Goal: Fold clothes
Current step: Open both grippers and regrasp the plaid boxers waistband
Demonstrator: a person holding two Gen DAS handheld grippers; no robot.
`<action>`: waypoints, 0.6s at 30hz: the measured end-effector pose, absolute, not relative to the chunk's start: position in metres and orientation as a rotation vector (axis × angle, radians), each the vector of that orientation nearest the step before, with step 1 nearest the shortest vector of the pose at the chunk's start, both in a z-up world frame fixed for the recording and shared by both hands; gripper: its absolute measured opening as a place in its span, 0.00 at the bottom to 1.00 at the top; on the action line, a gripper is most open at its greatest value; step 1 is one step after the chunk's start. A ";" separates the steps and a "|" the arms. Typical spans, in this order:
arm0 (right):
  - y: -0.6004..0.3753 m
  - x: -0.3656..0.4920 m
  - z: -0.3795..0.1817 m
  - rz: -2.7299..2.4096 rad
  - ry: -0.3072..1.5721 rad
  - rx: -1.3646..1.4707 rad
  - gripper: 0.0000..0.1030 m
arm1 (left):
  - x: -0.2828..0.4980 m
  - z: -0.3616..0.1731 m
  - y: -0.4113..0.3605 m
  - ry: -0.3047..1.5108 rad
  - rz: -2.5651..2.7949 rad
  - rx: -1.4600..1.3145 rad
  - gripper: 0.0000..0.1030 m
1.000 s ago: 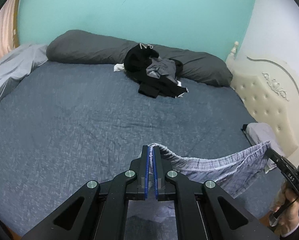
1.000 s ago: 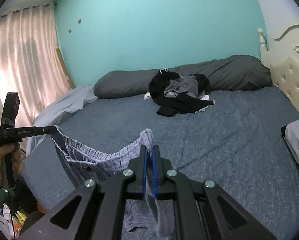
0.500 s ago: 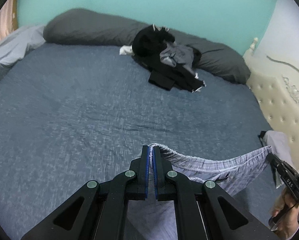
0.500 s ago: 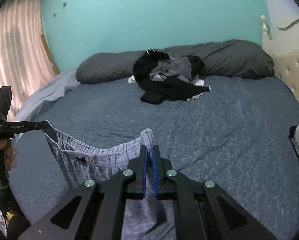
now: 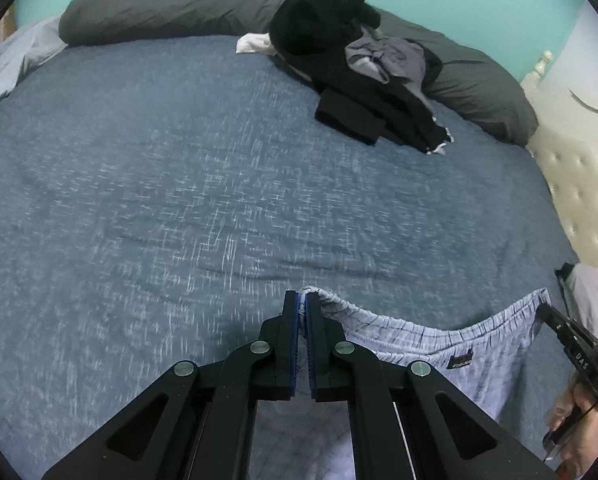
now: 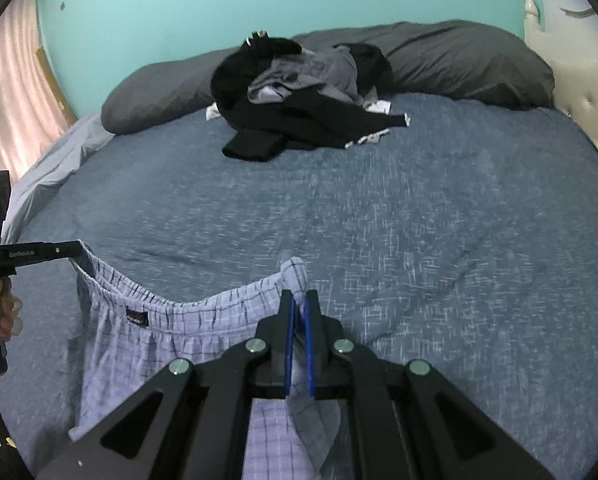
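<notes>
Your left gripper (image 5: 302,297) and right gripper (image 6: 298,295) each pinch one end of the waistband of the checked shorts (image 6: 187,320), which sag between them over the near bed (image 5: 179,200). Farther off, a dark clothes pile (image 6: 299,100) lies against the grey pillow (image 6: 459,60).

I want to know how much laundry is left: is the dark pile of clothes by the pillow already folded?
No, the dark clothes lie in a crumpled heap against the grey pillow.

wall: turquoise (image 6: 259,4) | bed: blue-grey mottled cover (image 5: 179,184) | pillow: long dark grey bolster (image 6: 459,60) along wall | headboard: cream tufted (image 5: 579,184) | curtain: pink, backlit (image 6: 11,80)
</notes>
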State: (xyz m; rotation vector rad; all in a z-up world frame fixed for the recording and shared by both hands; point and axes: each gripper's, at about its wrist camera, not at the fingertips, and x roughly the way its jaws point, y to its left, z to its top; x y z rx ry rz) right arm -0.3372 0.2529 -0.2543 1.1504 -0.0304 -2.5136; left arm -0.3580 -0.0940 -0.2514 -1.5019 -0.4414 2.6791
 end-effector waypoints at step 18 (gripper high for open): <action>0.228 -0.414 -0.314 -2.449 -0.053 1.308 0.04 | -0.417 -0.315 -0.112 -0.546 2.592 -1.642 0.06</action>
